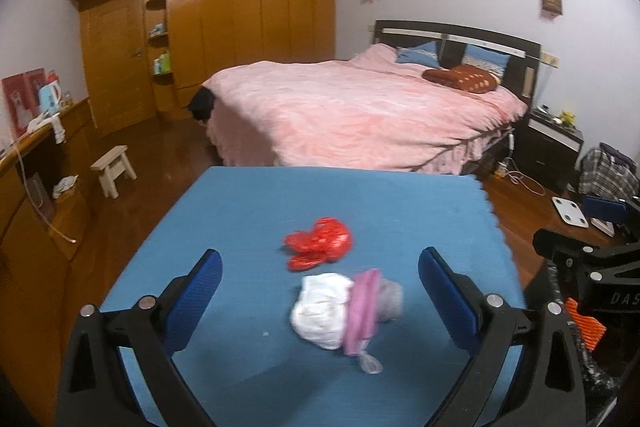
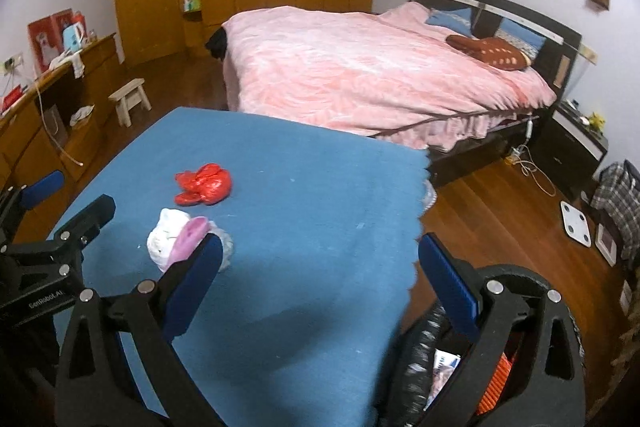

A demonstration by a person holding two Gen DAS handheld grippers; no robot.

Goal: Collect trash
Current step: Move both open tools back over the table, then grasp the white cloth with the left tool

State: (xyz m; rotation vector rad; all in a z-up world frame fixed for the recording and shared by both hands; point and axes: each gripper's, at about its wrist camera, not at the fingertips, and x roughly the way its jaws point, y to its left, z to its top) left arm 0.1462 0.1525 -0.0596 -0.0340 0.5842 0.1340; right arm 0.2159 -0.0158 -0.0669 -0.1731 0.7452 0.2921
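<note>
1. The left gripper [image 1: 320, 267] hangs wide apart over the blue table [image 1: 240, 211], holding nothing.
2. The right gripper [image 2: 320, 259] is equally spread and bare, straddling the table's right edge above a black bin [image 2: 420, 359] with scraps inside.
3. A pink bed [image 1: 360, 107] stands behind the table, a wooden stool [image 1: 114, 167] to its left; nothing blocks the trash.
4. A white-and-pink wad [image 1: 344, 307] lies between the left fingers, crumpled, with grey film trailing.
5. A red wrapper [image 1: 320, 243] sits just beyond it, shiny and creased.
</note>
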